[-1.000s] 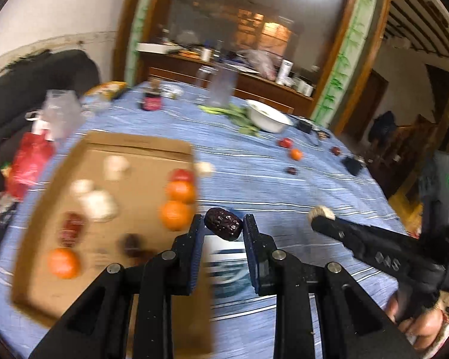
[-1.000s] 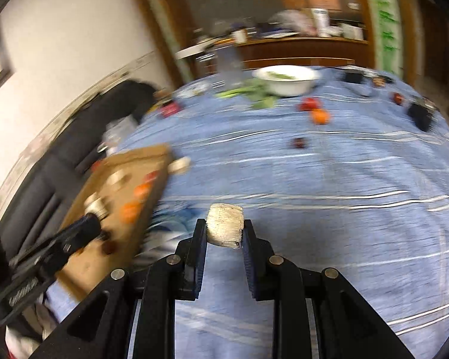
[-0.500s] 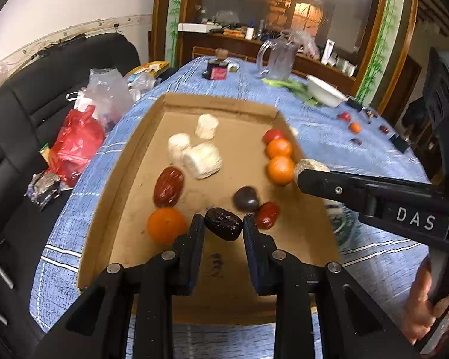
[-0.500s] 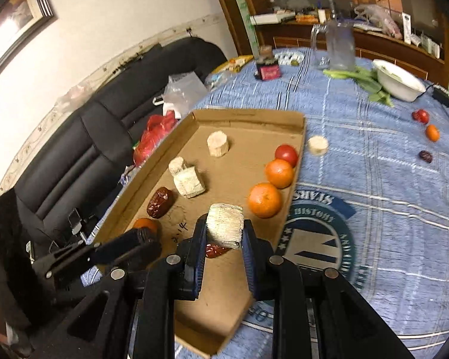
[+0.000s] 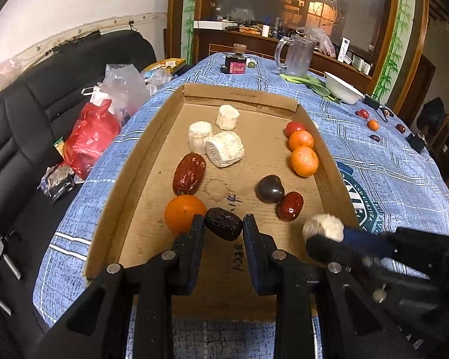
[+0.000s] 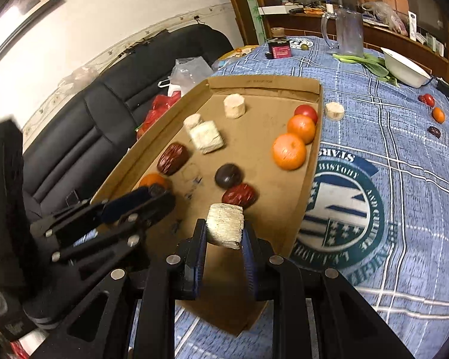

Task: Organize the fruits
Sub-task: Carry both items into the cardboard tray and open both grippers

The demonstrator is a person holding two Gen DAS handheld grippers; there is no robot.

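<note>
Dark, wrinkled date (image 5: 224, 223) sits pinched in the left gripper (image 5: 224, 233) over the cardboard tray's (image 5: 140, 161) near end; light and soft, so grip gently across its middle. Right gripper (image 6: 224, 234) clamps a pale fibrous chunk (image 6: 225, 226), likely firm, beside it.

The counter (image 5: 389, 161), covered in blue cloth, carries a cardboard tray (image 5: 140, 161), glass jug (image 5: 296, 55), white bowl (image 5: 342, 91) and loose fruit (image 6: 438, 114)
</note>
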